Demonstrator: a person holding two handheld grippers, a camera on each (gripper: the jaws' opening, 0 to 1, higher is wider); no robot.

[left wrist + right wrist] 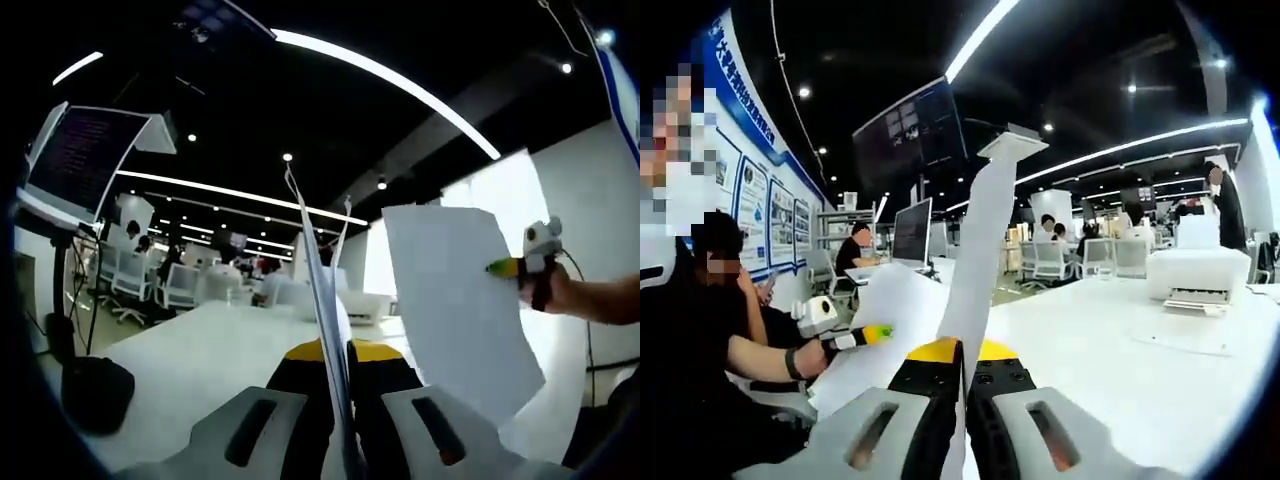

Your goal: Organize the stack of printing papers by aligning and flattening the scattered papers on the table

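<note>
White is the long smooth table, set in an open office with a dark ceiling and strip lights. One white printer is placed on it. Two white paper sheets are lifted above the table. The left gripper is pressed together on the edge-on sheet; the right gripper is pinching the tall sheet.
</note>
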